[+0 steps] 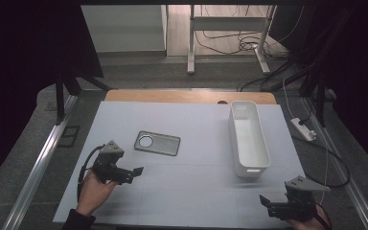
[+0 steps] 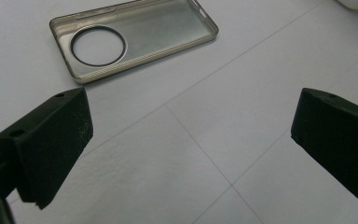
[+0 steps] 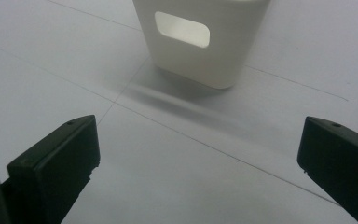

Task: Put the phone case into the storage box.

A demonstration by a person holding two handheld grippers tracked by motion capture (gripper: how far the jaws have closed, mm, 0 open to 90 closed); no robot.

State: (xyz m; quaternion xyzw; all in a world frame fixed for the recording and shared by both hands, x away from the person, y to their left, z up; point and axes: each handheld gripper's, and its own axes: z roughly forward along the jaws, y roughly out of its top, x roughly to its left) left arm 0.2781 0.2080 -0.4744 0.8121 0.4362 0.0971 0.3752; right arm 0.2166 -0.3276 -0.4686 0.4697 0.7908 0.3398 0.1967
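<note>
White paper covers the desk (image 1: 187,191). On it, left of the middle, lies a clear phone case (image 1: 157,143) with a round hole. Just below it hovers the left gripper (image 1: 135,172), its jaws wide apart and holding nothing. Far right, the right gripper (image 1: 264,201) is spread wide too, near a long white bin (image 1: 248,139).

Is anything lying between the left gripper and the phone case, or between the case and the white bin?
Nothing visible does. The left gripper is open, with bare table between its jaws and the phone case. Between the case and the white bin the high view shows bare surface too. The right gripper sits open near the bin's near end.
</note>
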